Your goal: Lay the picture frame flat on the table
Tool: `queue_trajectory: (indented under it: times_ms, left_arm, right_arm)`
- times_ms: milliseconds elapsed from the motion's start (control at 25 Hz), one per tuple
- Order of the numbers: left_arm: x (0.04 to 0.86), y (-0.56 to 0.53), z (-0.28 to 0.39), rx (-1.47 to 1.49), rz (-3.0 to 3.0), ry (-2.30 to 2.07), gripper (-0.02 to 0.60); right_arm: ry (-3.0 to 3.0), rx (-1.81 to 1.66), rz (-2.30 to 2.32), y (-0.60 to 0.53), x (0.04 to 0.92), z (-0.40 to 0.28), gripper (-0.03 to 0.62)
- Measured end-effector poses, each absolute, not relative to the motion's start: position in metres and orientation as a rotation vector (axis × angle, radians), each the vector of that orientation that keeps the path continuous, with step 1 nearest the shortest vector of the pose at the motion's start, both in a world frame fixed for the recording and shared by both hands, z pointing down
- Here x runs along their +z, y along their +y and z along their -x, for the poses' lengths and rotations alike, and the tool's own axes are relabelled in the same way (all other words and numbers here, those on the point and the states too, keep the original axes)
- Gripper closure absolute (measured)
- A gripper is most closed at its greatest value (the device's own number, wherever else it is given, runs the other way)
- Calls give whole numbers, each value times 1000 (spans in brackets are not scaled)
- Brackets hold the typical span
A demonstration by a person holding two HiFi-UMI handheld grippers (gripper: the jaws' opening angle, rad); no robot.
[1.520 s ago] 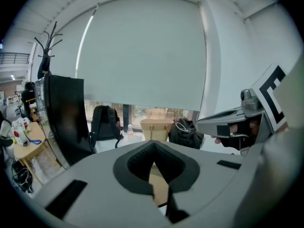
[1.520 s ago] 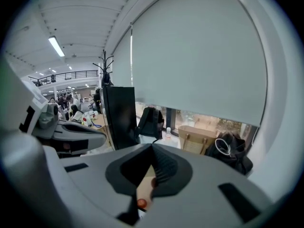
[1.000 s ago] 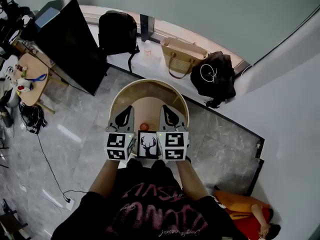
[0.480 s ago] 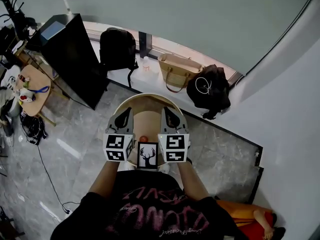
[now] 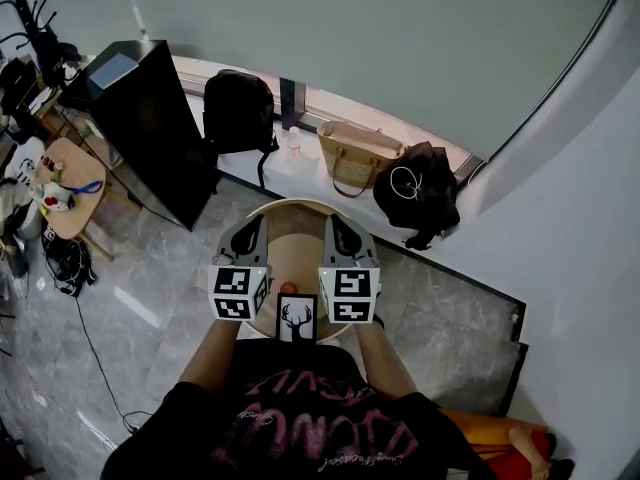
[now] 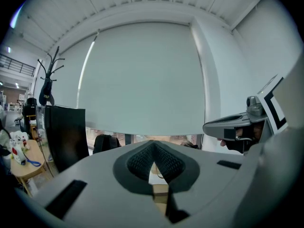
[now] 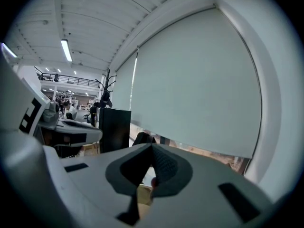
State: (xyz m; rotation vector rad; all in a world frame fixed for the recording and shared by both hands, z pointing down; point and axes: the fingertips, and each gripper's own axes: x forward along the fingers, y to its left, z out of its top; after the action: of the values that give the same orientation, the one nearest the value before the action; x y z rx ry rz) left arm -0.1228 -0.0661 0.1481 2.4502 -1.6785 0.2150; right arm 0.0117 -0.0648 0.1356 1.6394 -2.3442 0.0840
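The picture frame (image 5: 296,319), with its black deer silhouette on white, sat at the near edge of the round wooden table (image 5: 300,204), just in front of the person and between the two marker cubes. From the steep downward head view its face showed squarely to the camera. That fitted a frame lying face up on the tabletop, though a frame leaning well back would look much the same, so I could not be sure. A small orange thing (image 5: 288,288) lay just beyond it on the table.

Neither tool had hold of the frame. The left gripper (image 5: 252,224) was held level above the left side of the table. In its own view its jaws met at the tips with nothing caught between them (only the far window blind and a strip of table showed past them). The right gripper (image 5: 336,222) was held the same way on the right, its jaws likewise closed together and empty.

As a judgement, the scene fitted two stages. Either the frame was already down flat and the grippers had let go of it, or it was propped and waiting to be tipped over. If flat, nothing of the task was left. If propped, the whole lowering remained.
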Motion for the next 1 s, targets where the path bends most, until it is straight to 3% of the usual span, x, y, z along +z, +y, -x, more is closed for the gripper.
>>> queue_trajectory:
  times_ms: [1000]
  left_arm:
    - [129,-66,119,126,-2502,-1678,572]
  right_arm:
    - [-2354,60,-1706,-58,129,-19,574]
